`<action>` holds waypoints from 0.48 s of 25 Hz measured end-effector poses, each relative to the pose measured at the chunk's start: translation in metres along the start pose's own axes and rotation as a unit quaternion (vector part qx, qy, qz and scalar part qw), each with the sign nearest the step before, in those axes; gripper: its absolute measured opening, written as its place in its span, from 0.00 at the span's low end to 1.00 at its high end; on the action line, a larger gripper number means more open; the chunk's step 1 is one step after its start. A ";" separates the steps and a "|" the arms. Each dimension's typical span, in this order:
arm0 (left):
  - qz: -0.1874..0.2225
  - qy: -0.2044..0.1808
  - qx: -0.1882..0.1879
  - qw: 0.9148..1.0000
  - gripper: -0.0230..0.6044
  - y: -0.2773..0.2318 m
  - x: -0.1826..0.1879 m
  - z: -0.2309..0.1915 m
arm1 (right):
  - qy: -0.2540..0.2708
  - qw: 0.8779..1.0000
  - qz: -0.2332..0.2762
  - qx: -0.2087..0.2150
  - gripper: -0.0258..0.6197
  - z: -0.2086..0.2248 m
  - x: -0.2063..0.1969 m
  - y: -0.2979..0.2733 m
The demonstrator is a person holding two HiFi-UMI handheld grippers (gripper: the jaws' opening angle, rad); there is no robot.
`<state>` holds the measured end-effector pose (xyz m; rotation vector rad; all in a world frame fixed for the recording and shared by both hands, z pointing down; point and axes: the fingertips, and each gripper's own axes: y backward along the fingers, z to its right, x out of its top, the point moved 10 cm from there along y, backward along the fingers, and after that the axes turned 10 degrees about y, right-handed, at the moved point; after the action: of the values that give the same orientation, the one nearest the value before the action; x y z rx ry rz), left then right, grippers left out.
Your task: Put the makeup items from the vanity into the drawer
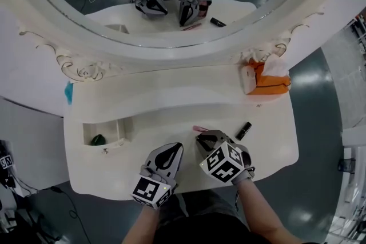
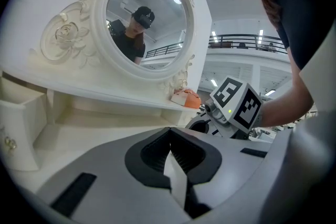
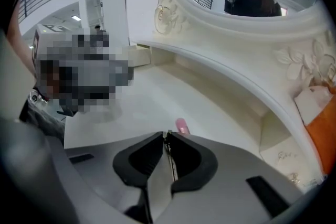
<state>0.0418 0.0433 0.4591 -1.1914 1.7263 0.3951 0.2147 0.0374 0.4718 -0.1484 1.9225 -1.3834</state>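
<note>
One tissue box [image 1: 267,80] behind black tube [image 1: 243,131].

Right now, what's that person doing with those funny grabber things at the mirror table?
A person is tidying makeup off a white vanity with a grabber in each hand. The right gripper points down, its tips at a pink makeup stick on the tabletop. Its jaws are nearly together, and I can't tell if it has hold of the stick. A black tube lies nearby. The left gripper hovers alongside, shut and empty. The drawer at the left is open, with something green inside.
</note>
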 end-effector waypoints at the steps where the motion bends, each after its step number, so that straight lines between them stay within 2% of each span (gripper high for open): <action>1: 0.000 0.001 0.001 1.000 0.06 0.001 0.000 0.000 | -0.001 1.000 0.000 0.005 0.12 0.000 0.001 0.000; 7: 0.006 0.007 0.007 1.000 0.06 0.010 0.000 -0.003 | -0.024 0.999 -0.005 0.041 0.13 0.001 0.004 -0.004; 12: 0.009 0.010 0.013 1.000 0.06 0.017 -0.001 -0.005 | -0.025 0.999 -0.002 0.028 0.12 -0.003 0.006 -0.002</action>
<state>0.0246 0.0480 0.4584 -1.1656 1.7553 0.3729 0.2081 0.0360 0.4712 -0.1579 1.8424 -1.4219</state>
